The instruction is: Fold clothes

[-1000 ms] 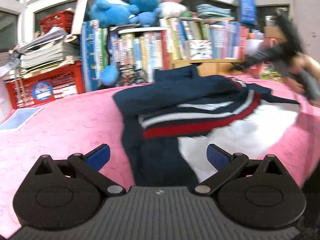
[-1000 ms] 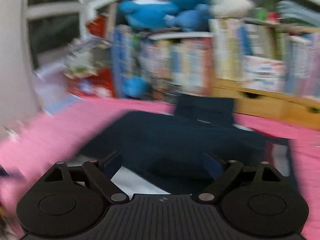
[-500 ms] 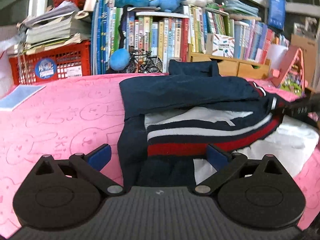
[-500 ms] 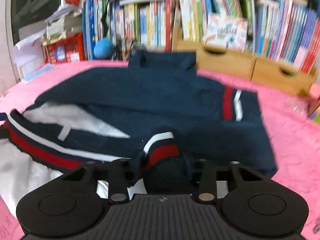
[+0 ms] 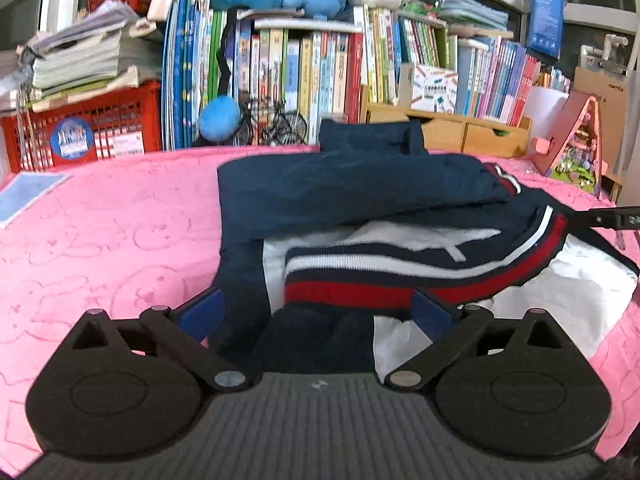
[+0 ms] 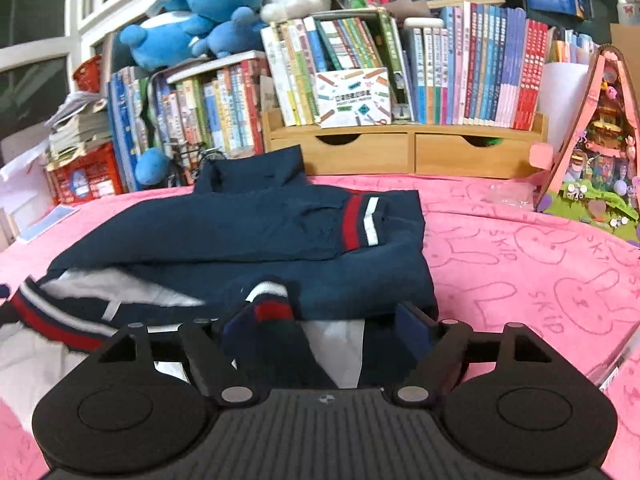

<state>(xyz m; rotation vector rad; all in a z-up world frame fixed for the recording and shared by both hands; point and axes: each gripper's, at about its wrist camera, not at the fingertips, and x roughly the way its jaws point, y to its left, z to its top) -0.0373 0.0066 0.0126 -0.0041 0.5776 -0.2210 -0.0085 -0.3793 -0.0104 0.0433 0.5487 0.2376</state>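
A navy jacket (image 5: 360,188) with red and white stripes lies partly folded on a pink cover printed with rabbits (image 5: 100,240); in the left wrist view it fills the centre and right of the frame, its collar toward the top, against the bookshelf. One sleeve (image 6: 280,220) is folded across the body, its striped cuff (image 6: 360,222) lying right of centre in the right wrist view. The striped hem (image 5: 400,280) is turned back, exposing white lining (image 5: 560,292) at lower right of the left wrist view. The left gripper (image 5: 316,312) sits at the bottom centre of its view with its jaws apart, blue pads either side of the jacket's near edge; no pad is seen pressing the cloth. The right gripper (image 6: 326,324) has just been opening; its jaws stand apart, with a second striped cuff (image 6: 272,304) bunched between them, close to the left pad, not pinched. Behind the cover, across the top of both views, stand rows of books (image 6: 480,68), a wooden drawer unit (image 6: 400,152), a red crate (image 5: 80,128) and blue plush toys (image 6: 200,8).
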